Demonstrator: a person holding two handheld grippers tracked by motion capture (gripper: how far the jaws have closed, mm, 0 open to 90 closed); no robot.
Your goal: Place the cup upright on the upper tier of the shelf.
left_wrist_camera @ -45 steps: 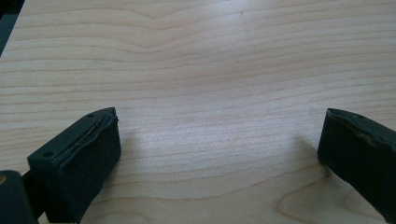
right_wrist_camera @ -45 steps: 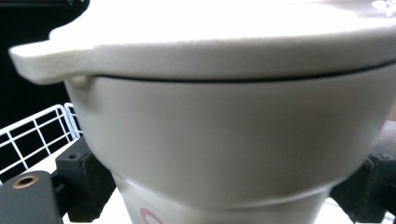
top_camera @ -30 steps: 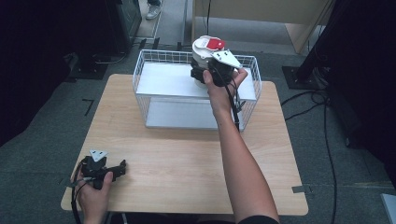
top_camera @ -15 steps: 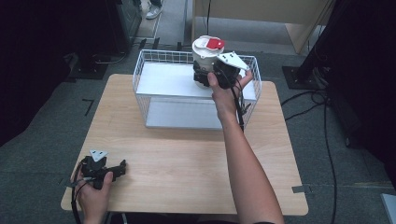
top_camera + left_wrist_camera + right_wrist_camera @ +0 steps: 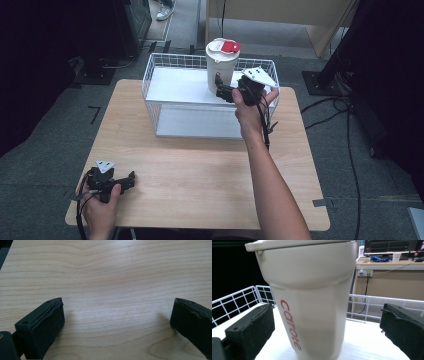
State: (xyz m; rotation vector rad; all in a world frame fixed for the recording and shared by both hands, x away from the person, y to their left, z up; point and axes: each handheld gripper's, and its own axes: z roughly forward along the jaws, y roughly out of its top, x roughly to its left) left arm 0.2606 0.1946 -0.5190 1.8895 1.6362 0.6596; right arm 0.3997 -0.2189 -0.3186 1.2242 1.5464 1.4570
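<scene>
A cream tumbler (image 5: 222,65) with a white and red lid stands upright in the white wire basket (image 5: 175,87) at the back of the table. My right gripper (image 5: 222,92) is just at its near side. Its jaws have just been opening and stand wide. In the right gripper view the tumbler (image 5: 312,302) rises between the jaws of the right gripper (image 5: 327,307), with a gap to each pad. My left gripper (image 5: 131,179) rests open on the front left of the wooden table (image 5: 200,165). Bare wood lies between the jaws of the left gripper (image 5: 117,301).
The basket has low wire walls and a white floor. Cables (image 5: 345,115) trail over the floor to the right of the table. Dark equipment stands at the back left. A wooden desk (image 5: 387,277) stands beyond the basket.
The right gripper's jaws have opened off the tumbler, and the hand has drawn back a little toward the person and to the right. The tumbler stays upright in the basket. The left gripper has not moved.
</scene>
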